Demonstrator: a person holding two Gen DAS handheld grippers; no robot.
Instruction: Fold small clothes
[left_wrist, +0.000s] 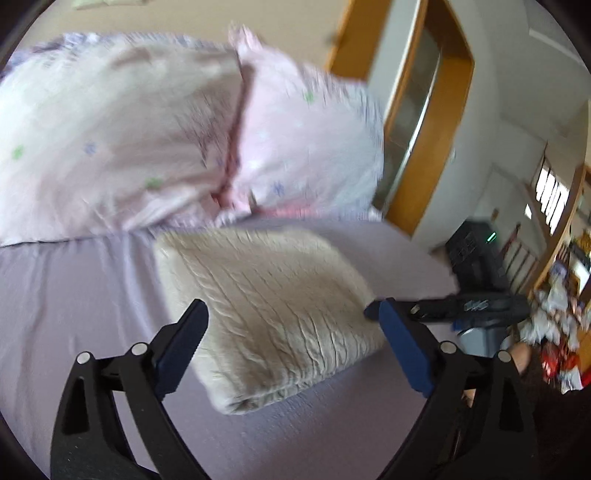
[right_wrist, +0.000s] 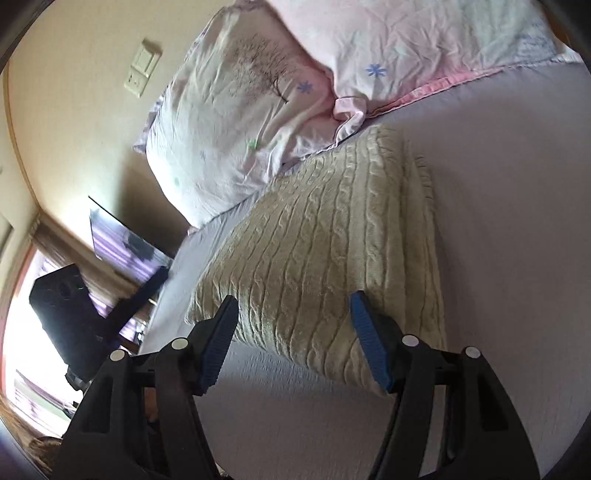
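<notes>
A cream cable-knit garment (left_wrist: 273, 306) lies folded into a thick rectangle on the lilac bed sheet (left_wrist: 66, 302). My left gripper (left_wrist: 291, 310) is open and empty, its blue-padded fingers spread on either side of the garment's near part, just above it. In the right wrist view the same folded garment (right_wrist: 325, 251) lies ahead of my right gripper (right_wrist: 293, 306), which is open and empty over the garment's near edge. The other gripper shows in each view, at the right (left_wrist: 472, 306) and at the left (right_wrist: 74, 325).
Pink flowered pillows (left_wrist: 155, 129) lie against the wall just beyond the garment, and also show in the right wrist view (right_wrist: 258, 122). The bed edge drops off at the right, with a wooden door frame (left_wrist: 432, 122) and a cluttered floor beyond.
</notes>
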